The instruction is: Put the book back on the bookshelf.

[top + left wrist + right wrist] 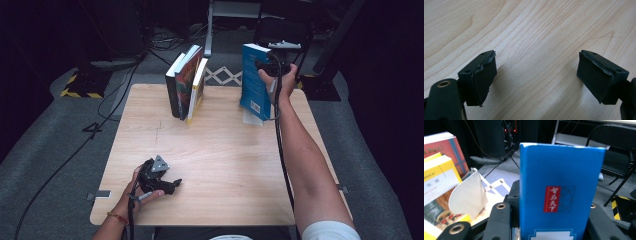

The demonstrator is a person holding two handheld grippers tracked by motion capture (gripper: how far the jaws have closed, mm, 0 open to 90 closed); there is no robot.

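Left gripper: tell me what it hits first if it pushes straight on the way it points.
Probably the bare wooden table. The left gripper stands open with nothing between its pads, angled down at the boards.

Grey carpet floor (45, 165); wooden table (220, 165); black chair (619, 147); dim room.

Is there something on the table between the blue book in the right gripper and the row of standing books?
Nothing visible. The right gripper holds the blue book upright above the table's far right part. Between it and the standing books lies bare wooden table. The left gripper rests open, near the front edge.

Bright tabletop, dark surroundings, soft focus.
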